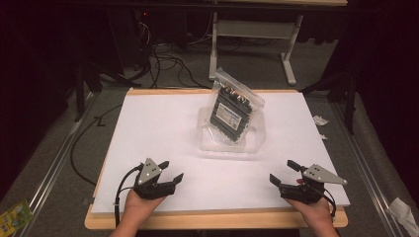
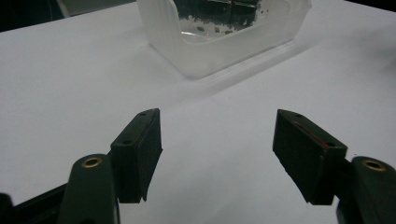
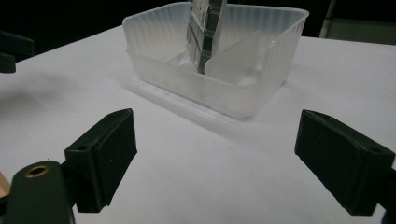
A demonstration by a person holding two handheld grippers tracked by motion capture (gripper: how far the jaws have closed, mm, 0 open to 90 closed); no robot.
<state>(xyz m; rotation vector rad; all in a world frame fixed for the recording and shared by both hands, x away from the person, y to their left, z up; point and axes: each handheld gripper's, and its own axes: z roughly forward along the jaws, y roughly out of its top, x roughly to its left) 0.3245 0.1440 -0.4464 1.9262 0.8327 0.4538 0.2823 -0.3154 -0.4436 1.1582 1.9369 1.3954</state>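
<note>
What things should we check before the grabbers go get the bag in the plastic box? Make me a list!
1. Left gripper open: ok, jaws spread wide.
2. Right gripper open: ok, jaws apart and holding nothing.
3. Bag reachable: ok, it stands in the clear plastic box and sticks out above the rim.
4. Path to the box: ok, just bare white board between the grippers and the box.
5. Bag sealed: cannot tell.
6. Divider inside the box: ok, beside the bag, though it may crowd a jaw.
</note>
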